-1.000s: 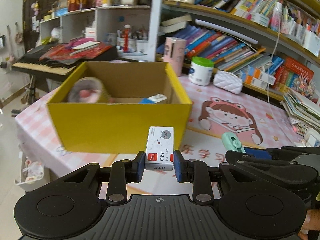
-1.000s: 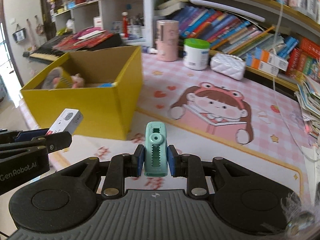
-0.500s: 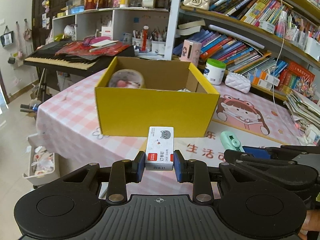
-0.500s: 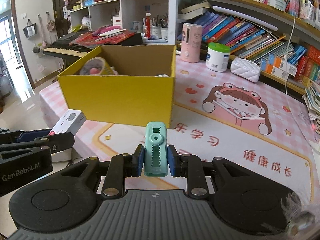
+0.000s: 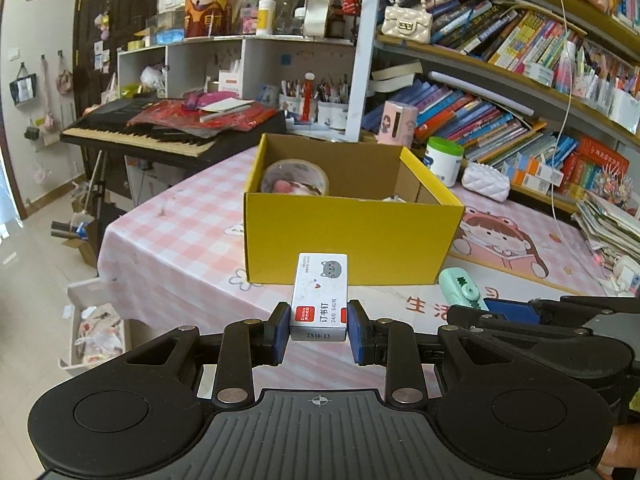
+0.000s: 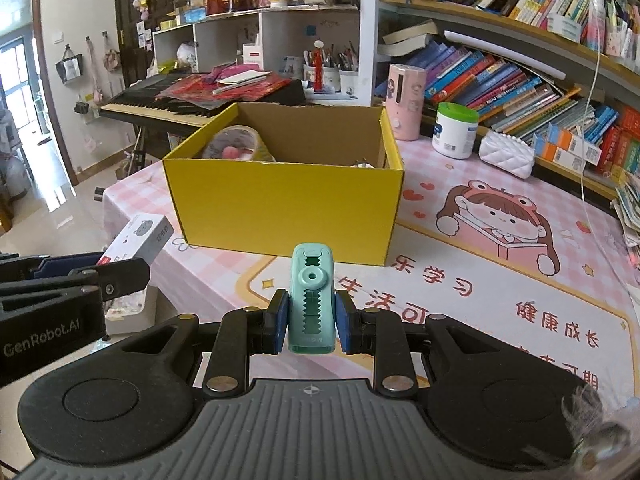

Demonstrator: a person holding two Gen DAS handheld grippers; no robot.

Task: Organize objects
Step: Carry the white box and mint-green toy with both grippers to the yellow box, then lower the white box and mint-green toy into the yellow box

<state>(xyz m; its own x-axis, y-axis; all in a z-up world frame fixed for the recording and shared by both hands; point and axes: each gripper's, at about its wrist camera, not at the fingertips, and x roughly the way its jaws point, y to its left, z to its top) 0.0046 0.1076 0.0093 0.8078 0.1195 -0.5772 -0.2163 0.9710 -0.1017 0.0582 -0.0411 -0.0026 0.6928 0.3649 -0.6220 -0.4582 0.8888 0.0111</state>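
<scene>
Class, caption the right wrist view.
Right gripper grips a mint stapler before the yellow box.

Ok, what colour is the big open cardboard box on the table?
Bright yellow outside, plain brown inside: the open cardboard box shows best in the right wrist view.

- A lived-in home study, a child's by the look of it: crammed bookshelves (image 5: 500,92) line the right wall.
- Pink checked tablecloth (image 5: 176,240) with a cartoon girl mat (image 6: 500,220).
- Keyboard piano (image 5: 160,136) beyond the table's far left corner, pen pots (image 6: 328,76) on a cubby shelf.
</scene>
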